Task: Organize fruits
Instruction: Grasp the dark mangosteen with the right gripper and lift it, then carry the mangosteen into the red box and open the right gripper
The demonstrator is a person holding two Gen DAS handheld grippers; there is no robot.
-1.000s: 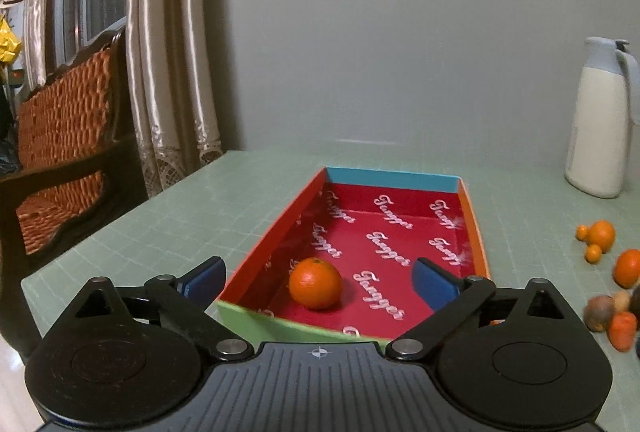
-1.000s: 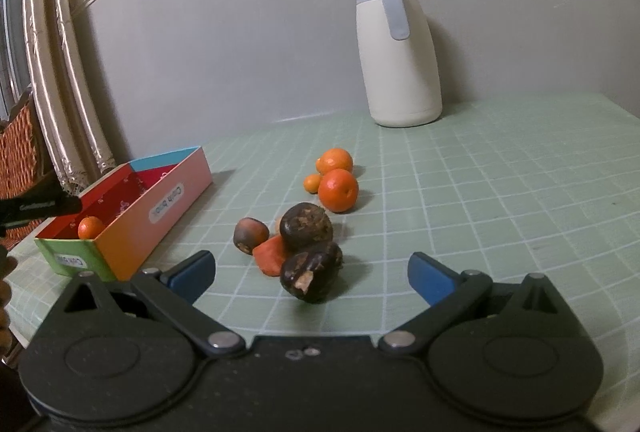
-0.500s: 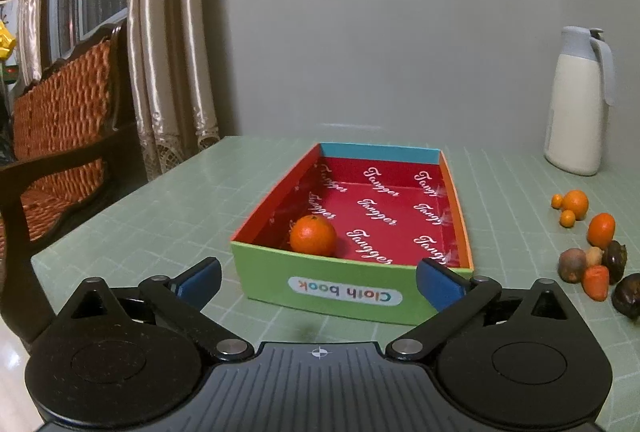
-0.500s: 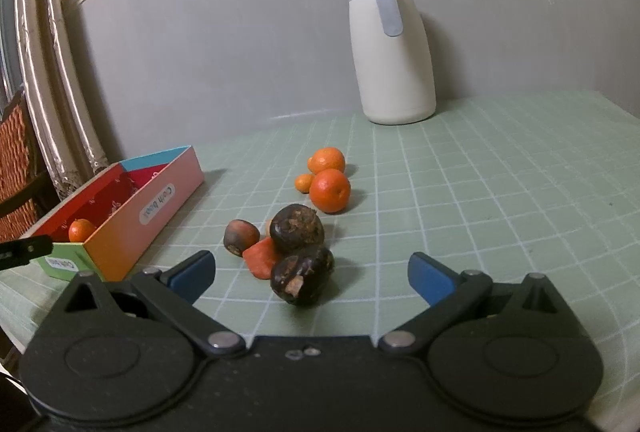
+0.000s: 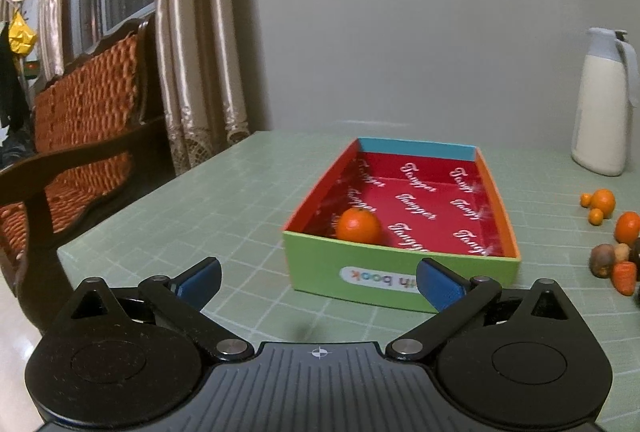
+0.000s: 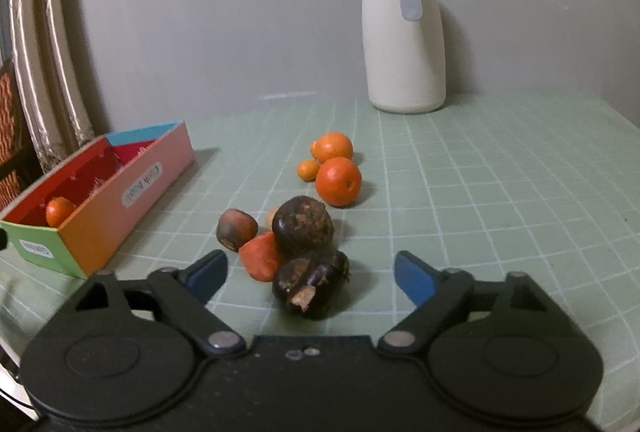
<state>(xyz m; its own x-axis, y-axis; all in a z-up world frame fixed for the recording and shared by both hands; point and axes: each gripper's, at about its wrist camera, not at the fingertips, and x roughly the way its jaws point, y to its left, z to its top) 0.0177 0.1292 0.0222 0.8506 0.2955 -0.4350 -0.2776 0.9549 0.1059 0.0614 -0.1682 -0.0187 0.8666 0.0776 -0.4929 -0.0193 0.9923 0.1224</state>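
Observation:
A colourful box (image 5: pixel 400 274) with a red lining sits on the green table; one orange (image 5: pixel 357 226) lies in its near left corner. My left gripper (image 5: pixel 318 282) hangs open in front of the box with nothing between its fingers. In the right wrist view a heap of fruit lies on the table: a dark brown fruit (image 6: pixel 310 282) nearest, another dark fruit (image 6: pixel 303 224) behind it, a red-orange piece (image 6: pixel 262 258), a small brown fruit (image 6: pixel 236 228) and three oranges (image 6: pixel 338 180). My right gripper (image 6: pixel 310 274) has its jaws closing around the nearest dark fruit, pads clear of it.
A white jug (image 6: pixel 404 31) with a grey lid stands at the back by the wall. The box (image 6: pixel 100 203) lies to the left of the heap. A wicker chair (image 5: pixel 80 135) and curtains (image 5: pixel 192 43) stand beyond the table's left edge.
The left gripper has backed away from the box, whose green front wall now shows. The right gripper has come closer to the fruit heap and its fingers have narrowed.

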